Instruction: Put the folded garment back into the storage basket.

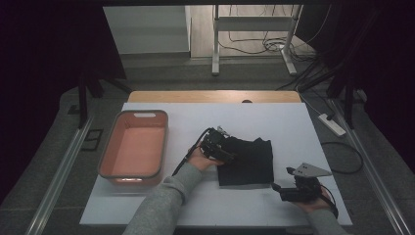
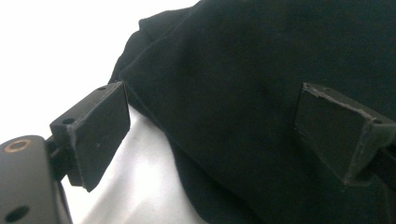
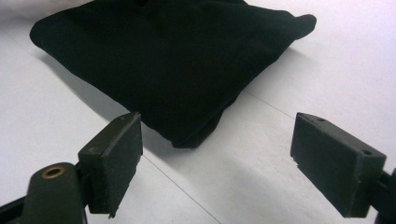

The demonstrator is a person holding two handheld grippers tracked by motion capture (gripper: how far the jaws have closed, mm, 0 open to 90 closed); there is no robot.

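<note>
A folded black cloth [image 1: 247, 161] lies in the middle of the white table sheet [image 1: 274, 122]. My left gripper [image 1: 226, 155] hovers at the cloth's left edge, open; in the left gripper view its jaws straddle the cloth's [image 2: 261, 93] edge, one over the white sheet, the other over the fabric. My right gripper [image 1: 279, 191] sits at the front right, open, just off the cloth's near right corner [image 3: 187, 140], which lies between and beyond its jaws. Neither gripper holds anything.
A pink tub [image 1: 105, 166] with grey rim stands at the left on the sheet. The table's wooden edge [image 1: 147, 96] shows at the back. A power strip [image 1: 333, 125] and cables lie on the floor to the right.
</note>
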